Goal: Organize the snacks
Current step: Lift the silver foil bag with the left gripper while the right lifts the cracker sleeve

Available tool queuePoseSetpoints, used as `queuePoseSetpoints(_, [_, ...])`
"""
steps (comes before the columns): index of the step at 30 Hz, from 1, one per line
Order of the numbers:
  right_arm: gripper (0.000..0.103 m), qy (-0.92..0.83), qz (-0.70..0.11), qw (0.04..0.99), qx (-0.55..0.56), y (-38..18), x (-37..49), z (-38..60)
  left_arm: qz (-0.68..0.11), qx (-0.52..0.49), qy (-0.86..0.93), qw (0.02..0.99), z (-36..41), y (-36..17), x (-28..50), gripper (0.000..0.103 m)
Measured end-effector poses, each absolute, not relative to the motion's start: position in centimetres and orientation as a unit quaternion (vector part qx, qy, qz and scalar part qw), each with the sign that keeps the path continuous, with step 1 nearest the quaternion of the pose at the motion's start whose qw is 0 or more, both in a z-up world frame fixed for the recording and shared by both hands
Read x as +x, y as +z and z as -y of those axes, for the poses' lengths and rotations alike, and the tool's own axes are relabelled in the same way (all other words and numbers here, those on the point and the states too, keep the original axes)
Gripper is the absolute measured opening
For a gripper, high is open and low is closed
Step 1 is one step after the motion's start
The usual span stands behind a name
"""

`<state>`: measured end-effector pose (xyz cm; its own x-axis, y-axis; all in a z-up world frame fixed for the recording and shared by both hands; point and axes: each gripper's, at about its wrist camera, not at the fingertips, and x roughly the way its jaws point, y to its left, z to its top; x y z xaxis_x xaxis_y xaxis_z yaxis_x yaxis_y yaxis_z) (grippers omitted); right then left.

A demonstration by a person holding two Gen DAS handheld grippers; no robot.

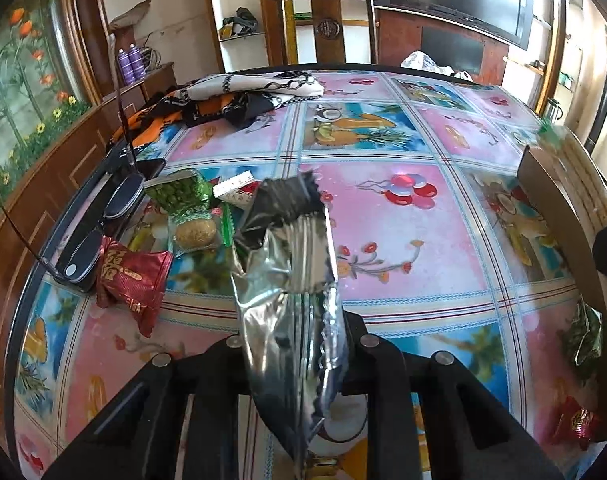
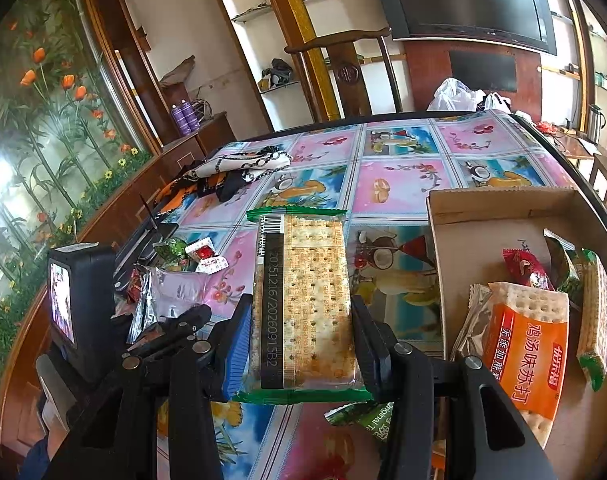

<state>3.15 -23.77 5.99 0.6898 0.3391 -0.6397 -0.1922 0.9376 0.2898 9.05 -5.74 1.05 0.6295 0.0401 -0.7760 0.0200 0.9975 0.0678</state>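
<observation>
Green-edged clear cracker packet [image 2: 303,300]: clenched flat in my right gripper [image 2: 303,336], held above the table [image 2: 391,192] just beside the open cardboard box's [image 2: 499,204] left wall. Printed: "20251216/20260915B2", plus barcode. I'd carry it over that wall and release it flat beside the orange soda-cracker pack [image 2: 527,352], marked "鸡汤味苏打". Crinkled silver foil snack bag [image 1: 291,280]: gripped by my left gripper [image 1: 299,344], above the table's near edge.

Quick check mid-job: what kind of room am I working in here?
Most likely a home living or dining room: a large black wall-mounted television, a carved dark wooden chair behind the table, and a colourful fruit-print plastic tablecloth.
</observation>
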Motion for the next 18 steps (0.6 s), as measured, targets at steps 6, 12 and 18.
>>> queuePoseSetpoints(6, [0.05, 0.146, -0.364, 0.915, 0.101, 6.1, 3.1, 23.7, -0.416, 0.001, 0.002, 0.909, 4.8, 2.0, 8.8, 0.02])
queuePoseSetpoints(12, [0.05, 0.15, -0.361, 0.915, 0.099, 6.2, 3.0, 23.6, -0.379, -0.01, -0.011, 0.925, 5.0, 3.6, 7.7, 0.02])
queuePoseSetpoints(18, [0.051, 0.153, -0.36, 0.916, 0.091, 6.1, 2.8, 23.2, -0.358, 0.019, 0.003, 0.933, 5.9, 4.1, 7.2, 0.02])
